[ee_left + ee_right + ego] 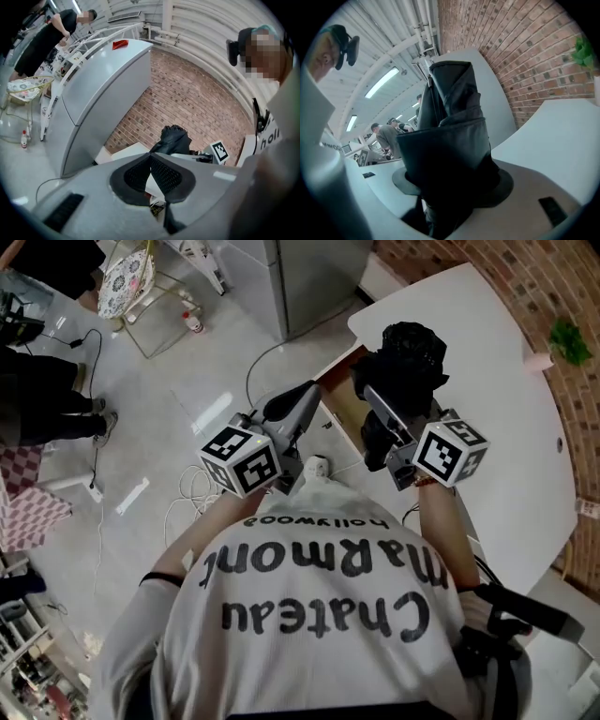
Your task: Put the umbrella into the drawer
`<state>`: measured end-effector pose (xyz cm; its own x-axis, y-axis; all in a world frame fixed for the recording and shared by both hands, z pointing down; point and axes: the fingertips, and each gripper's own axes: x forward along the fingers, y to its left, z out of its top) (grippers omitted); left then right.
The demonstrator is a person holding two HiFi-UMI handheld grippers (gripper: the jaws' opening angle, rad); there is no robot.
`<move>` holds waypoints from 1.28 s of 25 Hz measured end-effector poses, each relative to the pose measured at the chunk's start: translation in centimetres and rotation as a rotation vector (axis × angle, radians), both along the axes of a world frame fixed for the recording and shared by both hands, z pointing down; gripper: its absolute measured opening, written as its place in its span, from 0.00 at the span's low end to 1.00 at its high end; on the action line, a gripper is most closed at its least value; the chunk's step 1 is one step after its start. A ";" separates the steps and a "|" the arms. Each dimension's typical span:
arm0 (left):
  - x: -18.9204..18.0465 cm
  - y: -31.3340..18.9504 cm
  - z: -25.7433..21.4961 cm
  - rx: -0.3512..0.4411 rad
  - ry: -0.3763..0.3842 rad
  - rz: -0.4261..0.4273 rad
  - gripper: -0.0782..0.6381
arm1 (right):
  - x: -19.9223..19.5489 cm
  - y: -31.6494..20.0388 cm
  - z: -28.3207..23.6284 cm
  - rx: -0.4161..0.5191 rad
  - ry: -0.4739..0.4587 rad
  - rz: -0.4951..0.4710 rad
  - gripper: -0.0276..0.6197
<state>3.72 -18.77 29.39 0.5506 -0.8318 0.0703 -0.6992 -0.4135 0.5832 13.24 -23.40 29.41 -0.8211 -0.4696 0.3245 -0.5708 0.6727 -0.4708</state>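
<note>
My right gripper (377, 404) is shut on a folded black umbrella (405, 357), which sticks up and forward out of the jaws. In the right gripper view the umbrella (454, 136) fills the gap between the pads of the right gripper (453, 180). It hangs over the edge of the white table (497, 381), just above and right of an open wooden drawer (339, 401) under the tabletop. My left gripper (302, 395) is beside the drawer's left side, with nothing in it. In its own view the left gripper (151, 157) has its pad tips touching, and the umbrella (172, 139) shows beyond them.
A grey cabinet (300, 277) stands beyond the drawer. White cables (187, 493) lie on the floor at left. People stand at the far left (37, 390). A small plant (567, 338) sits by the brick wall on the right.
</note>
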 end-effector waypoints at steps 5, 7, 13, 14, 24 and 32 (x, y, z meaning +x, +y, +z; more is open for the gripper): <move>0.5 0.2 2.6 -0.023 -0.077 0.005 0.13 | -0.9 -1.8 3.1 0.110 0.099 -0.004 0.45; 0.4 0.1 4.1 -0.042 -0.127 -0.004 0.13 | -1.1 -2.5 4.7 0.126 0.133 -0.015 0.45; -1.0 0.4 8.4 -0.141 -0.217 -0.011 0.13 | -2.3 -2.7 10.8 0.088 0.243 -0.092 0.45; -1.2 0.3 8.9 -0.151 -0.220 -0.009 0.13 | -2.4 -2.9 11.8 0.086 0.263 -0.106 0.45; -3.0 -1.0 15.5 -0.249 -0.220 -0.072 0.13 | -2.3 -5.0 21.0 0.134 0.403 -0.107 0.44; -3.5 -0.4 17.1 -0.310 -0.190 -0.131 0.13 | -1.5 -5.4 24.9 0.105 0.475 -0.110 0.44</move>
